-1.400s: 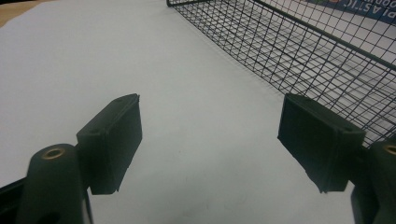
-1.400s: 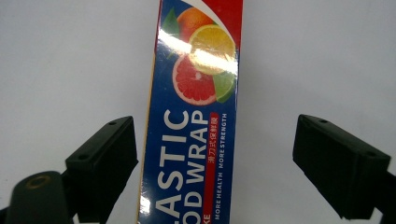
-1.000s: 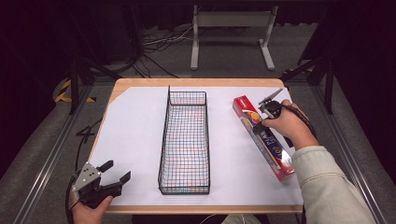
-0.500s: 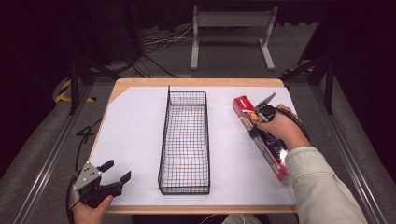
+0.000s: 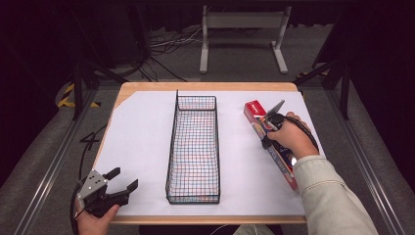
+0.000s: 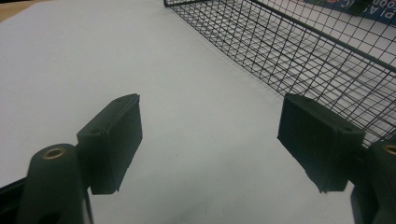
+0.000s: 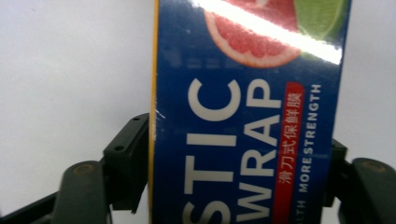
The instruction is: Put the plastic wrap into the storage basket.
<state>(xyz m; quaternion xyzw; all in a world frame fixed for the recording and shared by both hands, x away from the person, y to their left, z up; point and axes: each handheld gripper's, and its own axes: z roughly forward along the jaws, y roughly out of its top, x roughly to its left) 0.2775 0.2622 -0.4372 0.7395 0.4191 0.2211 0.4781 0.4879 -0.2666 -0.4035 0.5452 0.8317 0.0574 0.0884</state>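
A long plastic wrap box [image 5: 254,111], blue with a red end, lies on the white table cover right of the wire basket. My right gripper [image 5: 268,133] points down onto the middle of the box. Its jaws have just been closing, and in the right gripper view its pads press both long sides of the box [image 7: 243,140], so the right gripper [image 7: 238,172] is shut on it. My left gripper [image 5: 122,181] rests at the table's front left corner, open with nothing between its fingers, and the left gripper [image 6: 210,140] looks over bare white cover.
A long black wire basket [image 5: 195,98] stands lengthwise in the middle of the table, and its near wall [image 6: 303,56] lies just right of my left gripper. White paper [image 5: 142,137] covers the wooden table. Metal stands and cables sit on the floor behind.
My right hand has sunk onto the box and its jaws have closed from wide open onto the box's sides. The left gripper has not moved.
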